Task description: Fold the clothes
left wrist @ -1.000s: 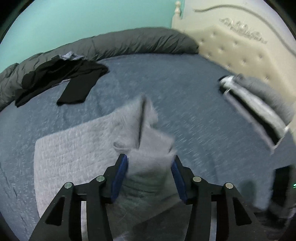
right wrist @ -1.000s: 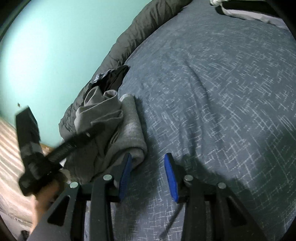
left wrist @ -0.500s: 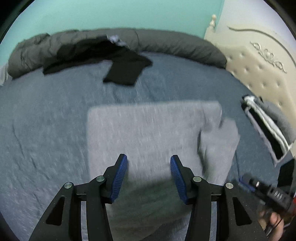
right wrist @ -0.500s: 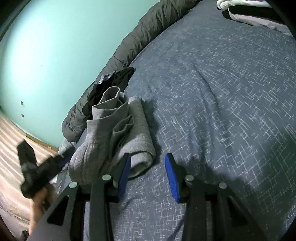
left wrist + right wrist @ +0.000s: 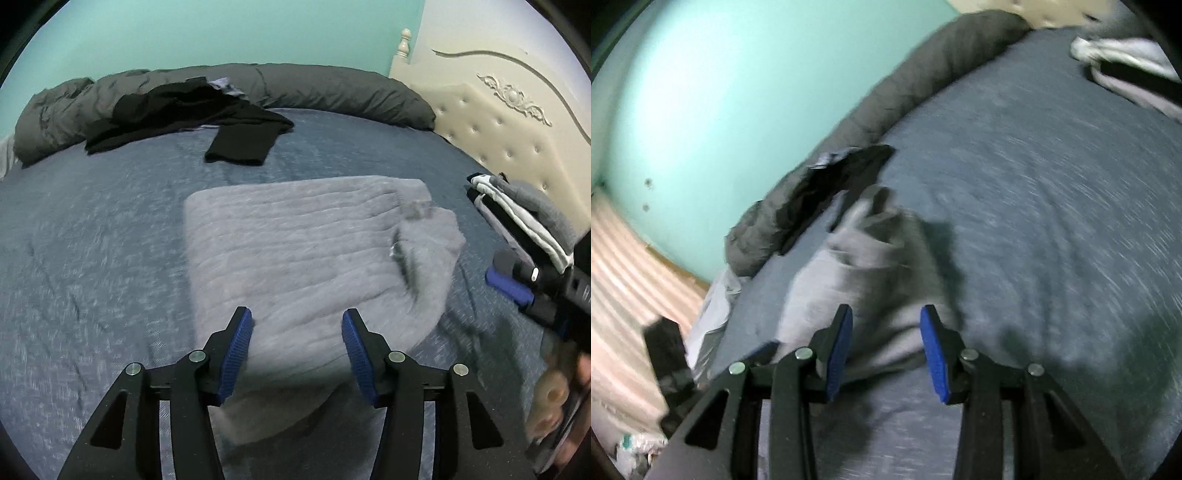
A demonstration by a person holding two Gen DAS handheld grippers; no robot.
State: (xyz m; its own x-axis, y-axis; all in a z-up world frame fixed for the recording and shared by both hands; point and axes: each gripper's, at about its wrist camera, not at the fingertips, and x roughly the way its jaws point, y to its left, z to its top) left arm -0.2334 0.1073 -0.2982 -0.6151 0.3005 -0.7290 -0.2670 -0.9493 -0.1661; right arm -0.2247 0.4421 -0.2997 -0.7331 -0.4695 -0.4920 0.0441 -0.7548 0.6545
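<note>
the grey sweater (image 5: 295,251) lies part-folded mid-bed on a blue-grey bedspread (image 5: 92,240), with black clothes (image 5: 192,114), a dark rolled duvet (image 5: 332,92), a folded stack (image 5: 524,218), a cream headboard (image 5: 498,122) and a teal wall (image 5: 221,33) around it. no writing is legible. the left gripper (image 5: 297,343) is opening, empty above the sweater; the right gripper (image 5: 886,347) is released too, nothing pinched.

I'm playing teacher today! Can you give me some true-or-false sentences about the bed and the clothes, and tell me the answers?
1. The grey sweater lies on the blue bed cover. True.
2. The left gripper is squeezing the sweater. False: nothing is pinched; its jaws are opening.
3. The black clothes are folded in a neat pile. False: they lie rumpled against the dark grey rolled duvet.
4. A folded stack of clothes sits near the cream headboard. True.
5. The wall is red. False: it is pale green.
</note>
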